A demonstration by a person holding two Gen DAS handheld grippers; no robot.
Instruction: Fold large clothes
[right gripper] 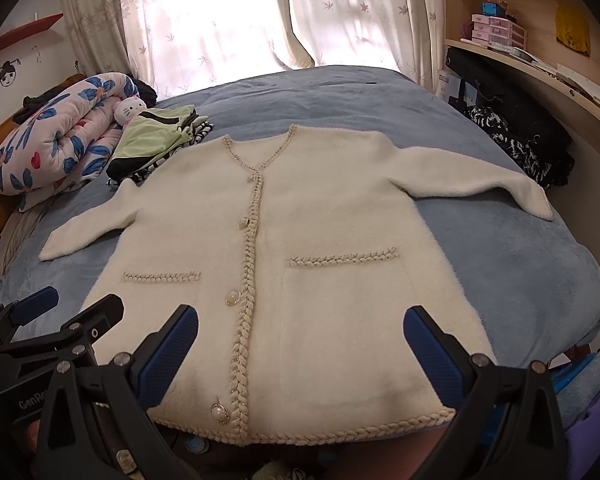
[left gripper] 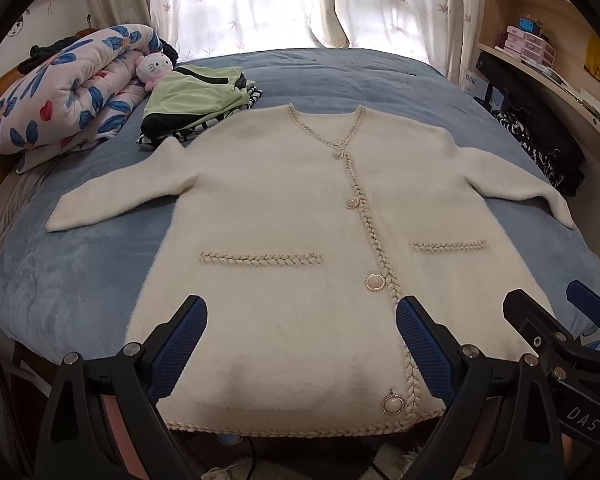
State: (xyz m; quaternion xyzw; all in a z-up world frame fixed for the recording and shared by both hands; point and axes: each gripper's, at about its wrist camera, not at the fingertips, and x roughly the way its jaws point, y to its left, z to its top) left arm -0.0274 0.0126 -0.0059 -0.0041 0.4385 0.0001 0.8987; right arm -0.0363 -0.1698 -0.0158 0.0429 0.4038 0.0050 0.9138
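A cream cardigan (left gripper: pixel 284 216) lies flat and face up in the middle of a blue bed (left gripper: pixel 340 76), buttoned down the front, with its neckline toward 12 o'clock and its braided hem at the near edge toward 6 o'clock. One sleeve stretches out toward 9 o'clock and the other toward 3 o'clock, both resting on the bed cover. The left gripper (left gripper: pixel 300 344) hovers over the hem with its blue-padded fingers spread wide and gripping nothing. The right gripper (right gripper: pixel 300 352) hangs just beside it in the same way, fingers parted and empty above the lower right part of the cardigan. At about 10 o'clock a folded pile of clothes (left gripper: pixel 196 108) sits near the cardigan's shoulder, next to a rolled flowered quilt (left gripper: pixel 68 88) with a small plush cat (left gripper: pixel 153 69) on it. Curtains (left gripper: pixel 260 0) hang at 12 o'clock, and shelves (left gripper: pixel 540 40) stand at 2 o'clock.
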